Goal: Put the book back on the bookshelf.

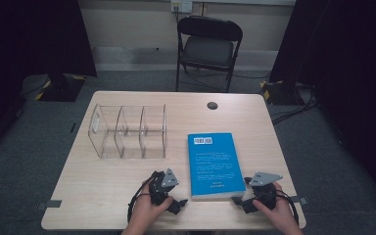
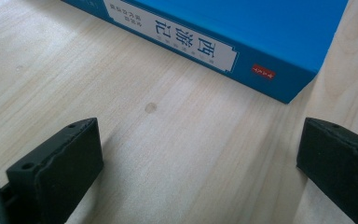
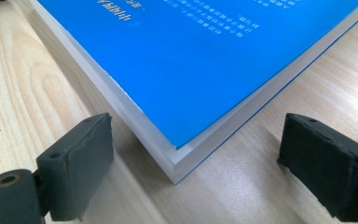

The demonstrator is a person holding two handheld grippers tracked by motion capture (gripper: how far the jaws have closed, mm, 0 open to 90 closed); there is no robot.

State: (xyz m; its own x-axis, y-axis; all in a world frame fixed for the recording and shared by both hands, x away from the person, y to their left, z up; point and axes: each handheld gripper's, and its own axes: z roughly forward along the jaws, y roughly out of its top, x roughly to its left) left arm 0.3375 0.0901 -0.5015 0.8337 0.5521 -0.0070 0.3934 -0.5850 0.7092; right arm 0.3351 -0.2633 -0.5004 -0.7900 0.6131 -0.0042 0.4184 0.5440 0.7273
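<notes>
A blue book (image 1: 214,165) lies flat on the light wooden table (image 1: 107,191), back cover up with its barcode toward the far side, its near edge close to the table's front edge. The left tongs (image 1: 175,204) rest on the table just left of the book's near corner, jaws wide apart and holding nothing; in the left gripper view the book's spine, with its white title label, runs beyond bare wood between the jaws. The right tongs (image 1: 240,201) sit just right of the book's other near corner, also spread wide; in the right gripper view that corner of the book (image 3: 200,70) points in between the jaws without touching either. Farther back on the left stands a clear three-compartment organizer (image 1: 127,130). A black folding chair (image 1: 208,48) waits behind the table.
</notes>
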